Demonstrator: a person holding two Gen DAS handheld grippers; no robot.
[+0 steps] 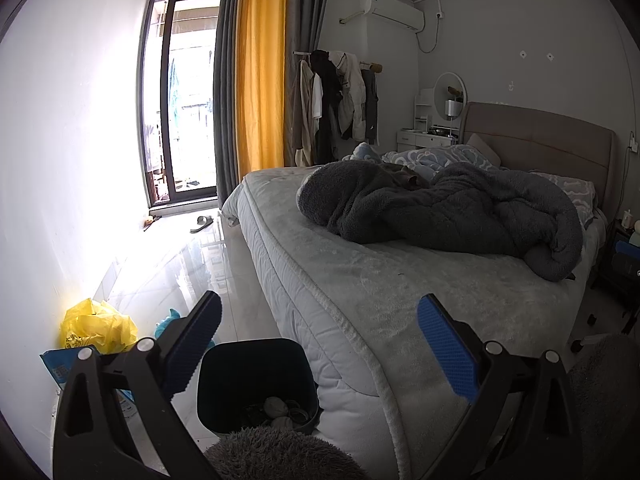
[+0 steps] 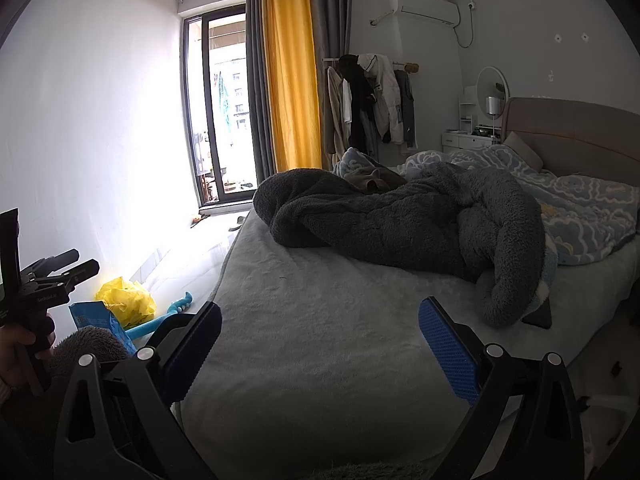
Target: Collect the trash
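Note:
A dark trash bin [image 1: 256, 384] stands on the floor by the bed's near corner, with crumpled trash [image 1: 276, 408] inside. My left gripper [image 1: 320, 344] is open and empty, held above the bin. A crumpled yellow plastic bag [image 1: 96, 328] and a blue packet [image 1: 64, 368] lie on the floor by the left wall. They also show in the right wrist view as the yellow bag [image 2: 128, 300] and blue packet [image 2: 96, 320]. My right gripper [image 2: 320, 344] is open and empty over the bed [image 2: 320, 340]. The left gripper's body [image 2: 44, 280] shows at that view's left edge.
A grey blanket [image 2: 400, 220] is heaped on the bed. A blue toy [image 2: 168, 316] lies on the glossy floor [image 1: 180, 264] next to the bag. A slipper [image 1: 202, 223] lies near the balcony door [image 1: 180, 100]. A nightstand [image 1: 624, 264] stands at the right.

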